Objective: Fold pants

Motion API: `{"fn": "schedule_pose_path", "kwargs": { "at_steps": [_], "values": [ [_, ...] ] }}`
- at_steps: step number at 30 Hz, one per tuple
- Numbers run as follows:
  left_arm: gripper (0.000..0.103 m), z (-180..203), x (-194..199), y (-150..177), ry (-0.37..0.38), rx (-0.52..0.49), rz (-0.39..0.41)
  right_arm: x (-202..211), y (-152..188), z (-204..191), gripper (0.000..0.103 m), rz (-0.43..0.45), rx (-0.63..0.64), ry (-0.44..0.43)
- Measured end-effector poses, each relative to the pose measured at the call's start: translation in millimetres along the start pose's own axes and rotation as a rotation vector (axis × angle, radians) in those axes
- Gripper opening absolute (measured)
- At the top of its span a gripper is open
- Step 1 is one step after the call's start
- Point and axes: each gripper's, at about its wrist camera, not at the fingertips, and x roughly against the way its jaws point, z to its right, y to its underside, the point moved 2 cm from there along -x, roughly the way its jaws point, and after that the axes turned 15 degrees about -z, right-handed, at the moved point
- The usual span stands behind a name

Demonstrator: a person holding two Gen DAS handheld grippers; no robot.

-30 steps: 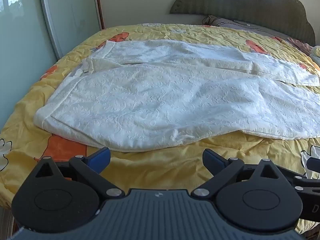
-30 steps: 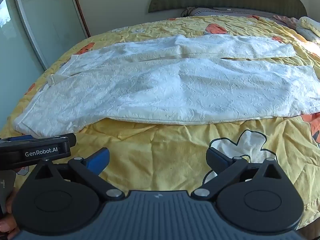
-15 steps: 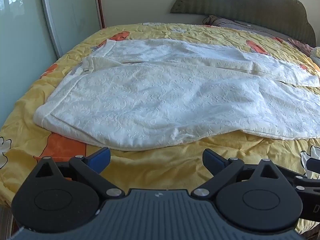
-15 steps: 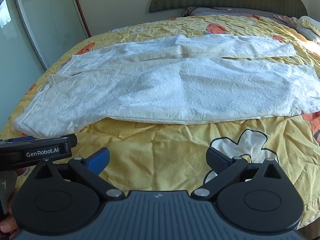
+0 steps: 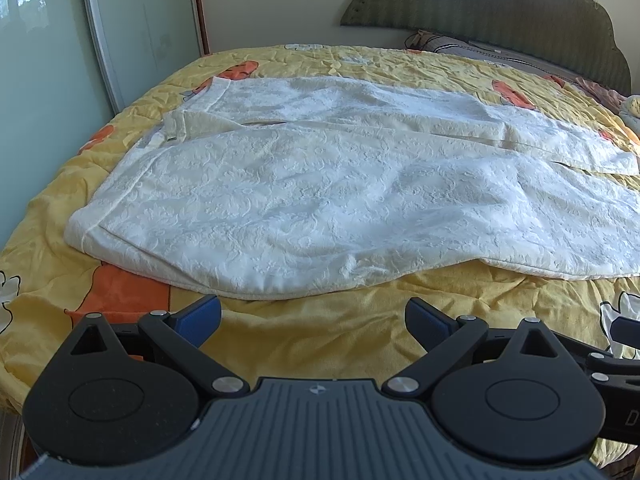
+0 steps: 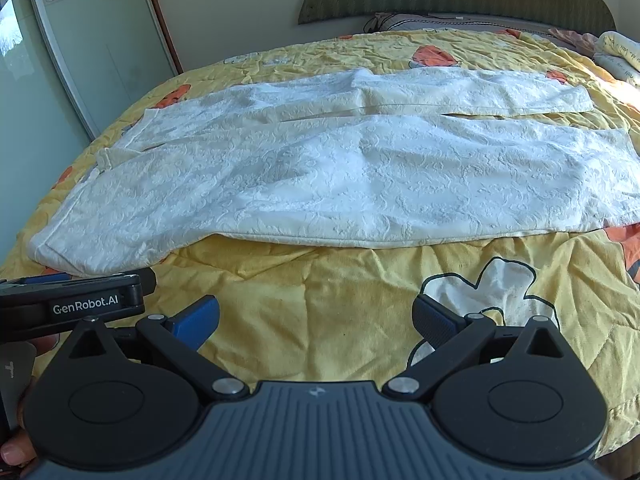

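Note:
White textured pants (image 5: 340,208) lie spread flat across the yellow bedspread (image 5: 320,332), waistband at the left, both legs running to the right. They also show in the right wrist view (image 6: 352,176). My left gripper (image 5: 313,316) is open and empty, just short of the pants' near edge by the hip. My right gripper (image 6: 316,318) is open and empty over bare bedspread (image 6: 320,280), a little short of the near leg's edge. The left gripper's body shows at the left edge of the right wrist view (image 6: 80,300).
A green padded headboard (image 5: 500,16) and pillows (image 6: 616,56) lie at the far side. A glass sliding door (image 5: 48,52) stands close along the left of the bed. The bed's near edge is right below both grippers.
Both grippers have crept slightly forward toward the pants' near edge. The jaws stay open and the pants have not moved.

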Motion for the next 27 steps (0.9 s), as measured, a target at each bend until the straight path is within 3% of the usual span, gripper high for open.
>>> {"fn": "schedule_pose_path", "kwargs": {
  "at_steps": [27],
  "values": [
    [0.100, -0.4, -1.4, 0.7, 0.018, 0.006, -0.008, -3.9, 0.6, -2.2, 0.103, -0.010, -0.001, -0.009]
  ]
}}
